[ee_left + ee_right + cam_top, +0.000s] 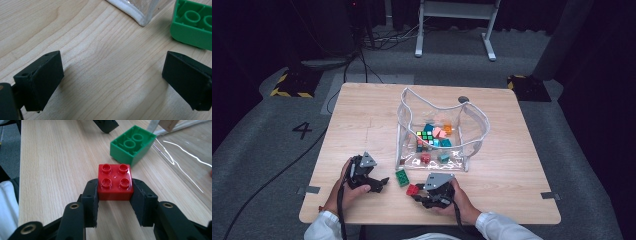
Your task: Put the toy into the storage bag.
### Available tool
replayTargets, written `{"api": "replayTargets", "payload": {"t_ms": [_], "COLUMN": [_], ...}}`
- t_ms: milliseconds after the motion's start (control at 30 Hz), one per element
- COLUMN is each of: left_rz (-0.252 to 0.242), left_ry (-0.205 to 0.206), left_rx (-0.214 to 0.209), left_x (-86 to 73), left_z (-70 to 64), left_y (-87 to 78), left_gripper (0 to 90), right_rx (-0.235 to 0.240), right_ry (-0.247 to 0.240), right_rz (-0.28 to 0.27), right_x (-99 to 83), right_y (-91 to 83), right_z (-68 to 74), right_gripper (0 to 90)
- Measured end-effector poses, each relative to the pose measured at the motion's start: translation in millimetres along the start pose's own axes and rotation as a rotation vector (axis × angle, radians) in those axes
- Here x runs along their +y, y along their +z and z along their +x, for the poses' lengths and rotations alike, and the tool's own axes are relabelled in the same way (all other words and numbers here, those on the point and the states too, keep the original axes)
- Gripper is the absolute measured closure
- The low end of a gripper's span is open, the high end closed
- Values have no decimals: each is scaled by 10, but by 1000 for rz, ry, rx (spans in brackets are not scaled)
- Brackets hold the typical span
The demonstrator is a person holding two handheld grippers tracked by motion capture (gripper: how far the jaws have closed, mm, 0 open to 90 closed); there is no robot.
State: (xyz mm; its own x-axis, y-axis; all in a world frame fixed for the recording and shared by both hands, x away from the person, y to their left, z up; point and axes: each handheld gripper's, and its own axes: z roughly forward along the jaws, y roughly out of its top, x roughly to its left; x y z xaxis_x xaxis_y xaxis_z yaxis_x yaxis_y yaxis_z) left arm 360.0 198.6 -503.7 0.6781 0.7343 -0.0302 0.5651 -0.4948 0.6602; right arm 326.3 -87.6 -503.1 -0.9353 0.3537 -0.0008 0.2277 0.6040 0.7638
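Observation:
A red four-stud brick rests on the wooden table, and my right gripper is shut on it, one jaw pressed to each side. Just beyond it lies a green brick, upside down with its hollow tubes showing. My left gripper is open wide over bare wood, with the green brick off its right jaw and not touching it. In the high view the left gripper sits left of the green brick, and the right gripper holds the red brick.
A clear plastic bag with white trim stands open at mid-table and holds several coloured blocks, including a puzzle cube. Its corner lies close ahead of my left gripper. A person's hands and white sleeves come in at the near edge.

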Motion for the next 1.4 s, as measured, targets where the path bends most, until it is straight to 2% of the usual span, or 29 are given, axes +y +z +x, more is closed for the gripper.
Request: {"api": "replayTargets", "payload": {"t_ms": [33,200,233,267,300,333,400,433,567,600,667,800,967,1033,1100,1200,1267,1333,1400], "left_rz": [0,-2,-2,-1,2,2,4,4,5,5,5,5,5,5,5,5,5,5,5], "left_ry": [-1,3,2,3,3,5,7,5,7,7,6,7,6,7,7,7,7,8,7], "left_rx": [4,4,4,3,3,3,-2,-2,-2,-2,-2,-1,-2,-1,-2,-2,-2,-2,-1], "left_x": [0,2,2,3,4,6,8,7,8,8,7,8,8,8,8,8,8,8,8], "left_z": [-1,3,2,3,4,6,9,7,9,8,7,9,8,8,9,9,9,9,9], "left_y": [-1,0,0,1,-1,1,1,1,1,1,1,1,1,1,1,1,1,1,1], "left_gripper": [38,38,37,36,35,34,32,32,32,32,32,32,32,32,32,32,32,32,32], "right_rx": [4,-7,-8,-10,-10,-13,0,1,22,9,10,-2,15,3,-4,-17,-37,-40,-64], "right_ry": [15,16,30,-3,10,-23,-14,-37,-20,12,10,24,21,29,-4,0,-15,-2,1], "right_rz": [14,15,11,-4,-5,-11,-13,-14,-1,21,20,29,24,20,-3,2,5,-1,-7], "right_x": [-12,-102,-122,-144,-170,-183,-210,-220,-251,-260,-279,-346,-483,-527,-559,-614,-647,-677,-713], "right_y": [-25,-130,-156,-169,-203,-211,-242,-255,-293,-319,-342,-437,-599,-674,-738,-834,-902,-980,-1053], "right_z": [-11,-164,-200,-254,-287,-323,-350,-366,-370,-357,-375,-456,-597,-632,-687,-735,-773,-819,-857], "right_gripper": [594,594,594,594,594,594,594,594,594,594,594,594,595,595,595,595,594,595,595]}}
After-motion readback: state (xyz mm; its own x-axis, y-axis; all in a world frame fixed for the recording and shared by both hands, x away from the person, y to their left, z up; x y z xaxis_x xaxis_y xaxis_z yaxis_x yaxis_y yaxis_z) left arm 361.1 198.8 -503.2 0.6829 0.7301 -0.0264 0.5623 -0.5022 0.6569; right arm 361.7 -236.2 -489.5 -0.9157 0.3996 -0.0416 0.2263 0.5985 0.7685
